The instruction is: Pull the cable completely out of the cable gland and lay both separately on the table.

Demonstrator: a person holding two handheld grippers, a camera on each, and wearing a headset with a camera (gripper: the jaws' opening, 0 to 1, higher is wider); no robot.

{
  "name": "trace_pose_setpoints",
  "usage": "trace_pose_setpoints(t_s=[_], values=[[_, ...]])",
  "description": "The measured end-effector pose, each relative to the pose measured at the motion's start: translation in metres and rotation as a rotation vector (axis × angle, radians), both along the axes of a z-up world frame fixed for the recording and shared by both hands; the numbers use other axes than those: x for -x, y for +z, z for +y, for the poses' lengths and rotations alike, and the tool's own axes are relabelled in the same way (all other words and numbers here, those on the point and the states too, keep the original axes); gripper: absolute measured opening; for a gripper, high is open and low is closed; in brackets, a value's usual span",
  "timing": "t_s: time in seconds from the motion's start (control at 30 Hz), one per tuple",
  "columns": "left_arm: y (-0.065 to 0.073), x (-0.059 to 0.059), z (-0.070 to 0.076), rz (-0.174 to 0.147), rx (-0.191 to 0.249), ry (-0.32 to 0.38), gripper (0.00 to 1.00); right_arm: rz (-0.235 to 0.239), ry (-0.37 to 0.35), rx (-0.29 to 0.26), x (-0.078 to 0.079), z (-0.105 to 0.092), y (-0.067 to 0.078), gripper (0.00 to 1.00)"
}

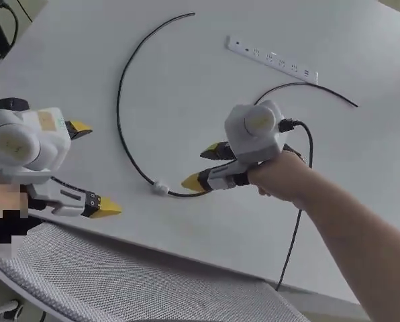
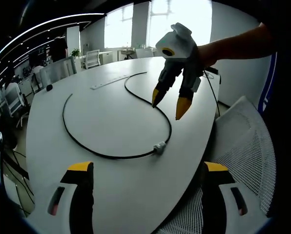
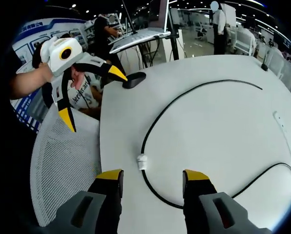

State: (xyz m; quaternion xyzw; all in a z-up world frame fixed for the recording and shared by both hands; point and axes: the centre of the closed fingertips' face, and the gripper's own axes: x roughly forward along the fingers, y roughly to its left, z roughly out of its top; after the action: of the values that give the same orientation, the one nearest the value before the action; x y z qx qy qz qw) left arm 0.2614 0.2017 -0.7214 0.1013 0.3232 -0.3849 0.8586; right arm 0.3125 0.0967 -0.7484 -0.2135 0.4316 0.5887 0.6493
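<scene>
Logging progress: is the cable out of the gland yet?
In: the black cable passes through the white gland, emerging both sides.

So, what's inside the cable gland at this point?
The black cable runs through the white cable gland and comes out at both ends, with both lying on the table. The gland's body hides the stretch inside it.

Left gripper (image 1: 91,168): jaws spread wide, holding nothing. Right gripper (image 1: 201,166): jaws parted, holding nothing, held in a hand (image 1: 284,178), forearm (image 1: 361,248) extended.
</scene>
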Motion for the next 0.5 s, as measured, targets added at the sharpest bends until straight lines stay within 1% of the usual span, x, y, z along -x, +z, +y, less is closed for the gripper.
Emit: trace_pose_setpoints(t_s=[0.07,0.13,0.2,0.33,0.5], values=[[-0.001,0.0,0.001,0.003,0.001,0.002,0.91,0.011,0.011,0.006,0.001,0.004,-0.004,0.46],[-0.003,0.001,0.002,0.008,0.002,0.002,0.91,0.023,0.025,0.022,0.002,0.006,-0.009,0.42],[-0.004,0.002,0.004,0.01,-0.003,0.001,0.91,0.037,0.031,0.031,0.002,0.008,-0.014,0.41],[-0.003,0.0,0.007,0.006,0.0,0.006,0.91,0.058,0.059,0.06,0.006,0.013,-0.025,0.37],[-0.002,-0.001,0.007,0.005,0.004,0.01,0.91,0.078,0.085,0.075,0.012,0.02,-0.035,0.33]])
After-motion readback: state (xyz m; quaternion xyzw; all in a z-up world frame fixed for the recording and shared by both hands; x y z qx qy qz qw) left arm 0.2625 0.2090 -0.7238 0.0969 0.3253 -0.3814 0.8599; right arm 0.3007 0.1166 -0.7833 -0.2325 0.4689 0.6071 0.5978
